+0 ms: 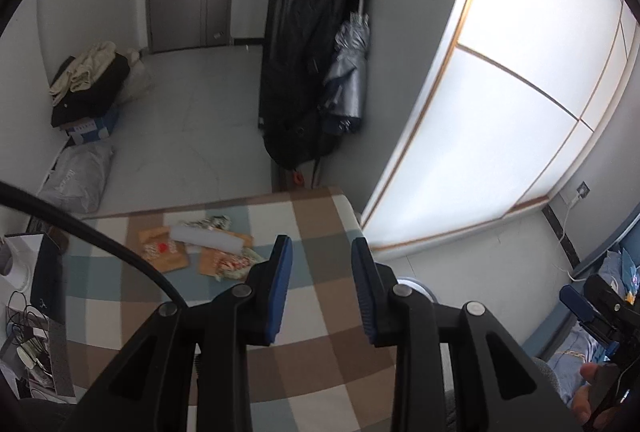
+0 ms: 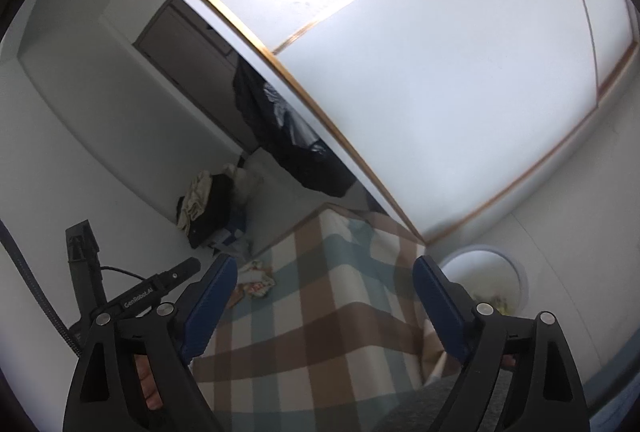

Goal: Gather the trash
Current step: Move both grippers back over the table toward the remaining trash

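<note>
Both grippers are released and hold nothing, the left gripper (image 1: 322, 286) and right gripper (image 2: 325, 308), while the trash (image 1: 200, 248) lies far off on the checked worktop (image 1: 328, 312), so a rushed grab may knock wrappers onto the floor (image 1: 192, 120).

"GenRobot.AI" on the left hand-held gripper (image 2: 188, 268), in white letters.

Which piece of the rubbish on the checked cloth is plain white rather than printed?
The long white foam strip lying across the middle of the pile. The wrappers around it are colourfully printed, and the paper beneath is brown.
</note>
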The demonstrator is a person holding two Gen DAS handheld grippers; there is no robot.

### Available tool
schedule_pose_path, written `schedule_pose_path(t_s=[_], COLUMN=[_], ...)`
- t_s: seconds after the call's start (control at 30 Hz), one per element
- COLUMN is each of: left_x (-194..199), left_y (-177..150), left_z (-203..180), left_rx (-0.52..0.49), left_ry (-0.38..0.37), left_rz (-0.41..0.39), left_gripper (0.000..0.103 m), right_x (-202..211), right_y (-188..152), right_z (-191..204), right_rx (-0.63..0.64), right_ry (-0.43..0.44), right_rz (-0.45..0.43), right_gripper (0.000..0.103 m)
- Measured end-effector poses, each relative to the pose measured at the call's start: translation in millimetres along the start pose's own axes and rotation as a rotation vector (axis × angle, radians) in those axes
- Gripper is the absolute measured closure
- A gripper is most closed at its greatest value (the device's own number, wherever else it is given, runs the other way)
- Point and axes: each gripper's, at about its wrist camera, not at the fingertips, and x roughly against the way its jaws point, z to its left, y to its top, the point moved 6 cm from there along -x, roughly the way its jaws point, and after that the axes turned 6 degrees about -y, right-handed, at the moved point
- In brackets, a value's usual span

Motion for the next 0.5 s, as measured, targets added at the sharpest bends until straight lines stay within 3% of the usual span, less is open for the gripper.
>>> schedule_pose_path(t_s=[0.07,0.23,0.4,0.5], left_x=[19,60,89,96], left_y=[5,10,7,5], left_z=[15,39,61,74], left_rx=[0.008,0.008,-0.004,0.007], left_ry=[0.022,0.072,0.113,0.116], left_rz=[-0.06,-0.192,-0.285,-0.326], left_gripper=[0.076,0.04,0.013,0.003], right_x=[5,6,1,0], right_y=[1,-5,-19,-28], right_z=[23,74,118,137], right_rx=[0.039,0.136,0.218,0.249], right_ry=[0.035,0.094,0.136,0.154], right_rz=[-0.041,-0.081,-0.103,-0.123], right_gripper=[0.008,0.004,0.002,0.0])
